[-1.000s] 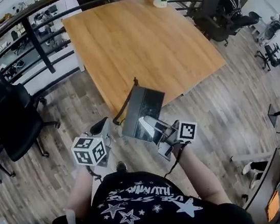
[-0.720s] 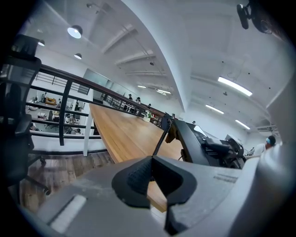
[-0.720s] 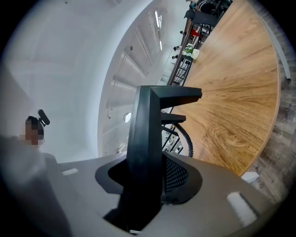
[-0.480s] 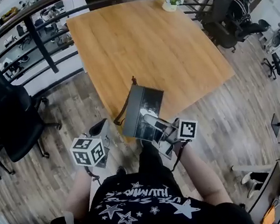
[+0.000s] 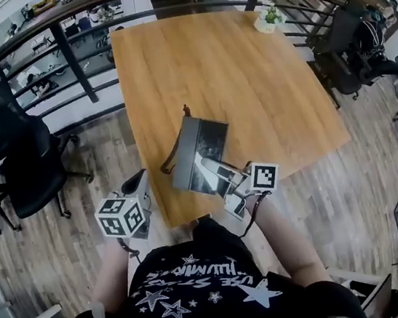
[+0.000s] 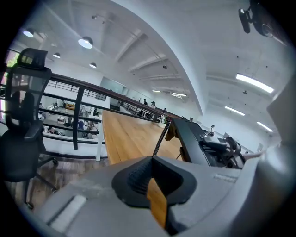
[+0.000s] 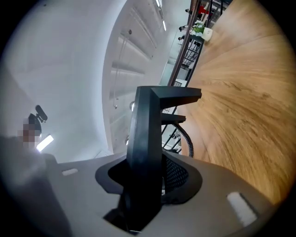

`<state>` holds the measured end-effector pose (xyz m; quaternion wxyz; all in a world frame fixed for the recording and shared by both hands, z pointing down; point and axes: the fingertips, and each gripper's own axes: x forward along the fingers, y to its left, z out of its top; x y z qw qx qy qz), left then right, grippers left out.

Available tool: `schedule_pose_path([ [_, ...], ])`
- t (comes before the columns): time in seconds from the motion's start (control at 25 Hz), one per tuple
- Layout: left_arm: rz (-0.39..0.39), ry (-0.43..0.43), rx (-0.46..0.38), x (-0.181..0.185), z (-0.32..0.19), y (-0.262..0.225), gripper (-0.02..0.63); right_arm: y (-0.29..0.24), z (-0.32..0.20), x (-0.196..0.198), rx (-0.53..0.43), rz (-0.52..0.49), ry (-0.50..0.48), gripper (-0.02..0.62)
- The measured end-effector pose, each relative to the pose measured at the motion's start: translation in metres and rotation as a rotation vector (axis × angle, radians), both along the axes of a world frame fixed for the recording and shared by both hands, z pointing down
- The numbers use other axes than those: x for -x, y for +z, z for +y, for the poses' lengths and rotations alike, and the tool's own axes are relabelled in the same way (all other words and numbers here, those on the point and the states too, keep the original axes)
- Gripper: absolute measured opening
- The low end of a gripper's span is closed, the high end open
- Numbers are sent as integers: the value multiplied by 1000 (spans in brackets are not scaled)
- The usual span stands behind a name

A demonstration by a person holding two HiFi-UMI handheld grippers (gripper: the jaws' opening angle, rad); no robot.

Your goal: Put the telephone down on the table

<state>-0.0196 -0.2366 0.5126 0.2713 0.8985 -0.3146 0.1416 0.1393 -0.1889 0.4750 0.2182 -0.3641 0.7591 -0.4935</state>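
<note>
The telephone (image 5: 200, 154) is a dark grey slab-shaped set with a coiled cord (image 5: 172, 155) hanging off its left side. My right gripper (image 5: 221, 176) is shut on its near end and holds it tilted in the air above the near edge of the wooden table (image 5: 231, 76). In the right gripper view the telephone (image 7: 145, 134) stands edge-on between the jaws of my right gripper (image 7: 147, 185), over the table (image 7: 245, 92). My left gripper (image 5: 139, 181) hangs beside the table's near left corner, shut and holding nothing. In the left gripper view the telephone (image 6: 194, 139) is off to the right.
A small potted plant (image 5: 268, 19) stands at the table's far right corner. A dark metal railing (image 5: 75, 58) runs behind and left of the table. Black office chairs (image 5: 18, 154) stand on the wooden floor at the left, more chairs (image 5: 355, 41) at the right.
Both grippers and the telephone have moved forward. The telephone was over the floor at the table's near corner and now hangs above the table's near edge.
</note>
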Motion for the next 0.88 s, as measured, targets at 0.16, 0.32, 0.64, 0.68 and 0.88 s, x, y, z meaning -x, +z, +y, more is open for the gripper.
schedule_pose_path([
  [0.16,-3,-46,-9,-14,-14,-6,2,-6,-24,-18,-8,15,-51,164],
  [0.32,-10,-91,-25,-24,-19,-6,2,-3,-36,-29,-25,28,-107,164],
  [0.64,-11,-221,-60,-19,-42,-10,2,5,-74,-25,-21,35,-247,164],
  [0.68,-12,-239,-63,-17,-47,-11,2,6,-80,-24,-19,35,-264,164],
  [0.88,-20,-329,-65,-9,-62,-8,2,12,-112,-13,-19,31,-355,164],
])
